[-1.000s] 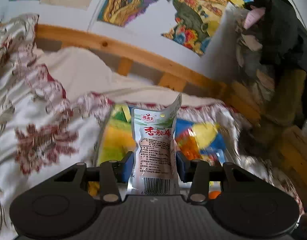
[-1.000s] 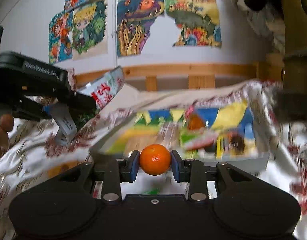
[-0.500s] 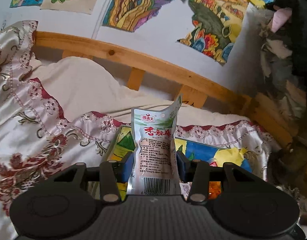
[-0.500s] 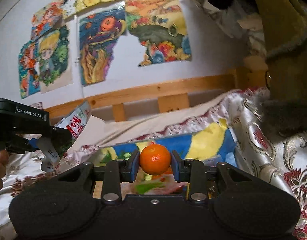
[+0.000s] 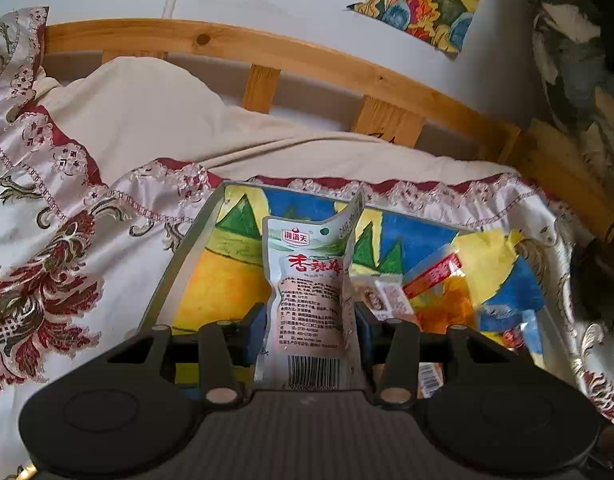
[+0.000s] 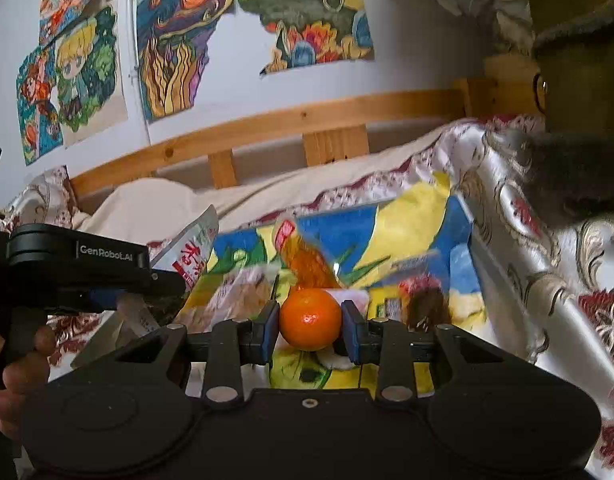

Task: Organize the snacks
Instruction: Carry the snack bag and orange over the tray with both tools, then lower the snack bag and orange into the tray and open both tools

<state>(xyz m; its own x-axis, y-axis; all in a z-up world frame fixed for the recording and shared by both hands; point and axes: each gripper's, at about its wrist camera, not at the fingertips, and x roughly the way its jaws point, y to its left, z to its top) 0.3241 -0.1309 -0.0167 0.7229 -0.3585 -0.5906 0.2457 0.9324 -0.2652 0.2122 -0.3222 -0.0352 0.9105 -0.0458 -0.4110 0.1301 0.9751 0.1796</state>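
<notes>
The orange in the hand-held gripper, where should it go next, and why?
Probably down a little, into the box. The right hand-held gripper holds the orange just above the box's painted bottom, where other snacks already lie. The left hand-held gripper is bringing a snack packet there too, so lowering before letting go looks sensible.

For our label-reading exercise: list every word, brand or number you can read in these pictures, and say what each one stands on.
"GenRobot.AI": white print on the side of the left gripper.
"香辣": large red characters on the snack packet in its jaws; a third character is unclear.
Packet's red logo, small print and barcode digits: too small to read.
Wrappers in the tray: blurred, unreadable.
</notes>
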